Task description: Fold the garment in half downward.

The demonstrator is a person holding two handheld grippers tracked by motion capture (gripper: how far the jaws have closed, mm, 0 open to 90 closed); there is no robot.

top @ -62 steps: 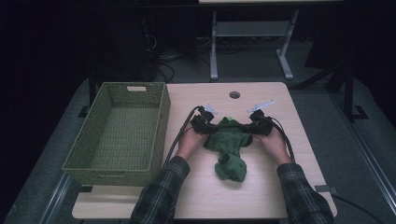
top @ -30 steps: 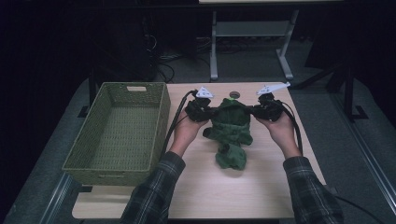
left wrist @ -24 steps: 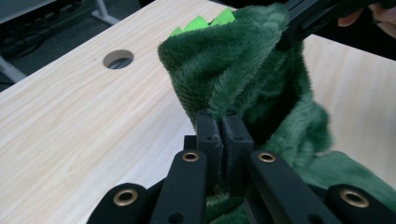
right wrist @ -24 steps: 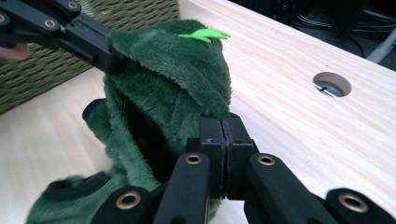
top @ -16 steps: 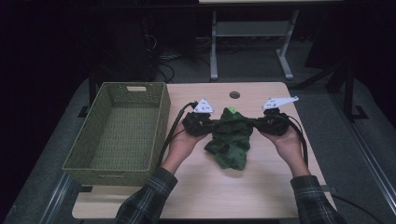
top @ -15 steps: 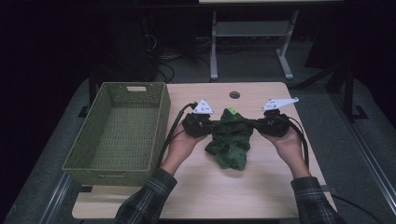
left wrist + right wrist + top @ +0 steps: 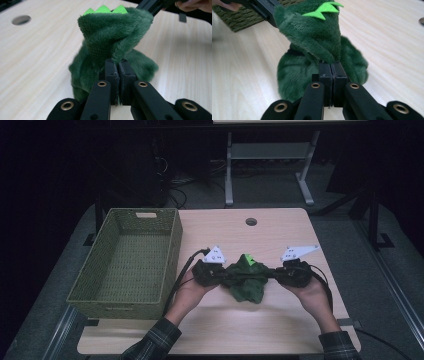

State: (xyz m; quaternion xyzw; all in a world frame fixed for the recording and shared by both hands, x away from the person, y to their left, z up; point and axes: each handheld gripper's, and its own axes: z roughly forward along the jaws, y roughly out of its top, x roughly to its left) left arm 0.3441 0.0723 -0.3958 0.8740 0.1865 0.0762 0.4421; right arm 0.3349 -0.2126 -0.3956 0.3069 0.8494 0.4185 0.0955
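Note:
A dark green plush garment (image 7: 246, 280) with bright green felt spikes (image 7: 247, 259) is stretched between my two grippers over the middle of the wooden table (image 7: 235, 330). My left gripper (image 7: 224, 276) is shut on its left edge, and the plush (image 7: 110, 37) rises from the pinched pads (image 7: 112, 72). My right gripper (image 7: 272, 275) is shut on the right edge, where the fabric (image 7: 312, 37) is clamped between the pads (image 7: 339, 72). The lower part of the garment rests bunched on the table.
An empty green woven basket (image 7: 125, 262) stands at the table's left side, close to my left hand. A round cable hole (image 7: 251, 221) lies in the table beyond the garment. Bare wood lies in front of and to the right of the garment.
Both grippers have come toward the person and slightly down with the garment held between them. The garment now lies nearer the middle of the table.

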